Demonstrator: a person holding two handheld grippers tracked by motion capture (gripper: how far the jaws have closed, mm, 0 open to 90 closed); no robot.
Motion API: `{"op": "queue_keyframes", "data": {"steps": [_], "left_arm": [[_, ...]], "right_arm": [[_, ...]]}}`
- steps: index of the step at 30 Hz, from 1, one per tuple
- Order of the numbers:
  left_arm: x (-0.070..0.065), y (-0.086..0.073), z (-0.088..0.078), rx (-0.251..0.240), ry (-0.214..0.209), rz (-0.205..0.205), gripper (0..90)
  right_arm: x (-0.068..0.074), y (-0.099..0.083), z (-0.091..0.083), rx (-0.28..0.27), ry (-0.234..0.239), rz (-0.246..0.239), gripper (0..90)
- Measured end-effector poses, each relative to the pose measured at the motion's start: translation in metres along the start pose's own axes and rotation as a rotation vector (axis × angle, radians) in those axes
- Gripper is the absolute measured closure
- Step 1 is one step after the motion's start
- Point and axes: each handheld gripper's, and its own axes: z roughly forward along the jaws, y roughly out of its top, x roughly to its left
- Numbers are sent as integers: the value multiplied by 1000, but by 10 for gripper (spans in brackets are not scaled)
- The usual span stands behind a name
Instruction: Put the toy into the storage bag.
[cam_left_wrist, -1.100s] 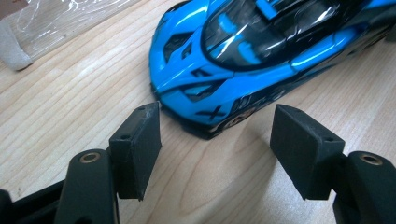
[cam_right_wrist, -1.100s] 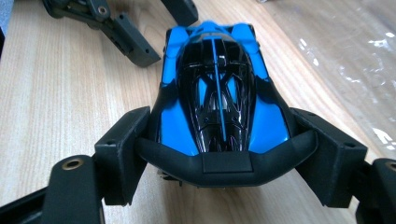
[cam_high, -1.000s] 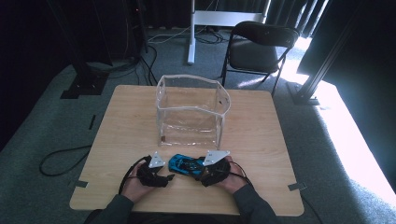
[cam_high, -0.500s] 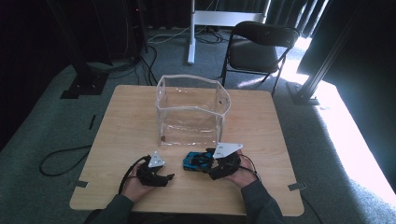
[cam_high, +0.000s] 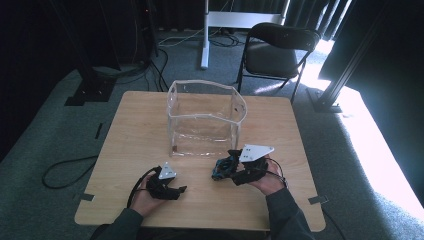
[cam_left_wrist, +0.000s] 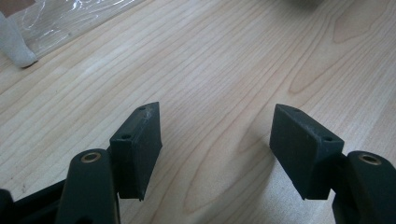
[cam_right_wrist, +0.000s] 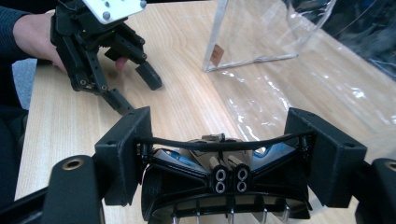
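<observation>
The right gripper (cam_right_wrist: 229, 154) pinched a blue toy car (cam_high: 223, 167) by its rear at lower centre, just before the clear bag (cam_high: 206, 119). The left gripper (cam_left_wrist: 224, 140) rested spread, holding nothing. The car should have been kept level and carried above the bag's rim

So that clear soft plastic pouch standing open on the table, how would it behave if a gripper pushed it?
The clear plastic pouch would probably buckle rather than slide: its walls look thin and wavy, with a bowed rim. It seems light, since it holds nothing visible, so a nudge might tip it. Its glossy film on the wooden table could also be slippery to pinch.
</observation>
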Motion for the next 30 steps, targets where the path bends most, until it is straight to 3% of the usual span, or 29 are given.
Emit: {"op": "queue_keyframes", "data": {"steps": [15,22,30], "left_arm": [[0,0,0,-2,4,1,345],[1,0,1,-3,5,0,345],[1,0,1,-2,4,-1,345]], "right_arm": [[-16,16,-26,-48,-1,-11,247],[-22,22,-38,-94,31,-8,247],[-27,30,-47,-109,48,-23,247]]}}
